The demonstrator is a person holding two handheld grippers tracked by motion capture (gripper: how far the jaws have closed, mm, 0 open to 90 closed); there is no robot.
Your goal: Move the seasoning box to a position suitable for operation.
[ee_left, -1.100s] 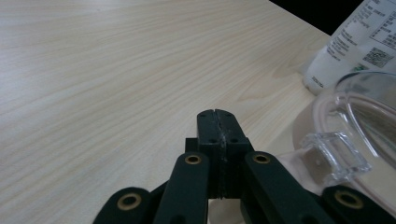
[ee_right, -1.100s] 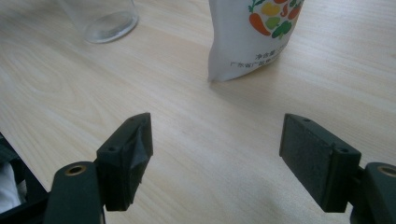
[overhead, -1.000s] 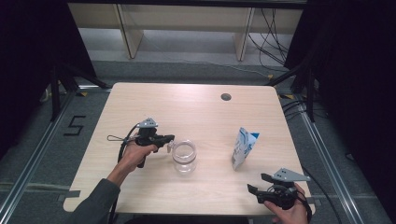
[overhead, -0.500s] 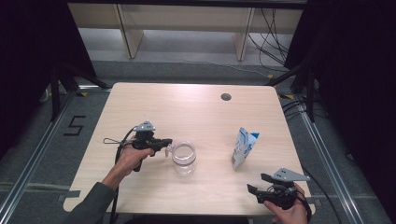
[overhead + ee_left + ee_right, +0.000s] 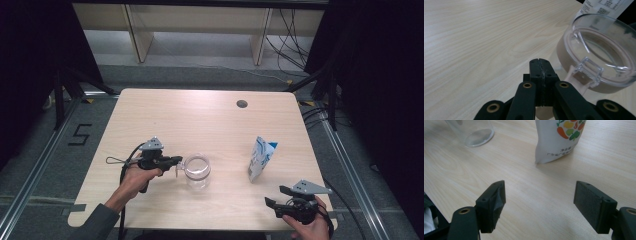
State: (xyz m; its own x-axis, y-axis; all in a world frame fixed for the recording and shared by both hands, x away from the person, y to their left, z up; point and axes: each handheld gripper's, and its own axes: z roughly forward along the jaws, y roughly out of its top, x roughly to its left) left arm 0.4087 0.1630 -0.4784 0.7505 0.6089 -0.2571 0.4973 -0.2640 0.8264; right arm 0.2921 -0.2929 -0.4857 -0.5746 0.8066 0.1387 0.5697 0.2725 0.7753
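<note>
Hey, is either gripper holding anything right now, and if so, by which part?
Neither holds anything. The left gripper is shut on nothing, its tips beside the glass jug's handle. The right gripper is open over bare table.

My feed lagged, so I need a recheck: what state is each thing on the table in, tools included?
Clear glass cup: upright, empty, a tab on its rim.
Printed pouch: standing upright, apart from the cup.
Left tool: shut, tips beside the cup's tab, nothing between.
Right tool: open, empty, short of the pouch.

The left gripper (image 5: pixel 176 162), jaws pressed together, has slid leftward away from the glass jar (image 5: pixel 196 171), toward the table's left edge.
</note>
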